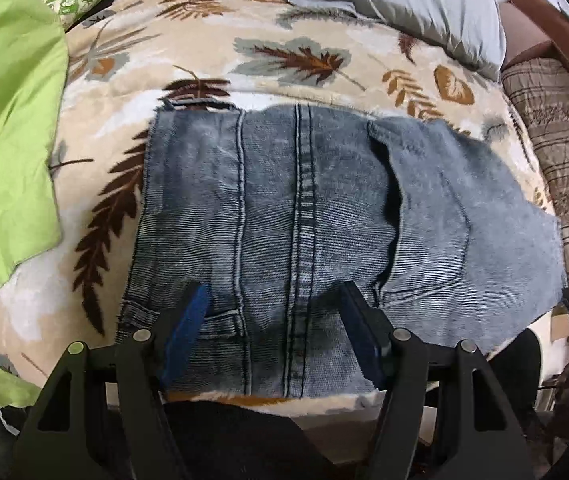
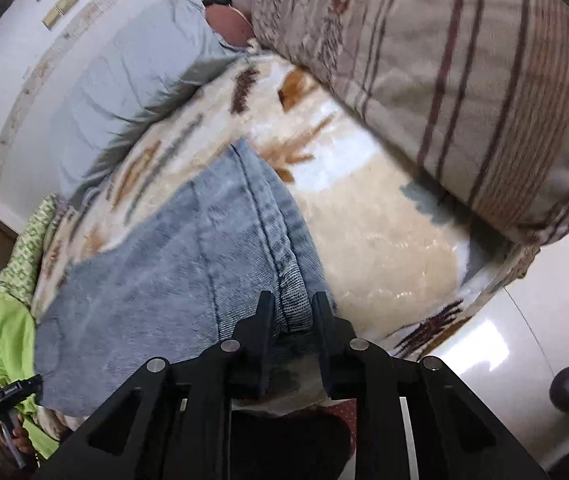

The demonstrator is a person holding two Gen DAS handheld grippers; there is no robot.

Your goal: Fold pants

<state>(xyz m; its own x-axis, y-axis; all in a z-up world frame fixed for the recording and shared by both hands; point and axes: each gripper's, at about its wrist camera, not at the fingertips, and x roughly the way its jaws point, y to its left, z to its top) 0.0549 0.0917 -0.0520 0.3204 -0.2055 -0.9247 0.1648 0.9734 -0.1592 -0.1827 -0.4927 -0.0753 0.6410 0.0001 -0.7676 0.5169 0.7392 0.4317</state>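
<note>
Left wrist view showed one pair of jeans (image 1: pixel 304 216), already folded into a compact block, lying on the bed's leaf-print blanket (image 1: pixel 204 40) directly ahead of the left gripper (image 1: pixel 274 312), whose jaws stood wide and empty above the near edge. The right gripper (image 2: pixel 292 312) had narrowed onto a thick folded seam at the denim's edge. The denim looked heavy, soft and non-slippery, best taken at its layered edges. Beyond lay one grey pillow (image 1: pixel 404 4), one green cloth (image 1: pixel 8 120) and one striped bolster (image 2: pixel 464 92).

Striped pillow (image 2: pixel 464 92) blurred, edge-cropped
</note>
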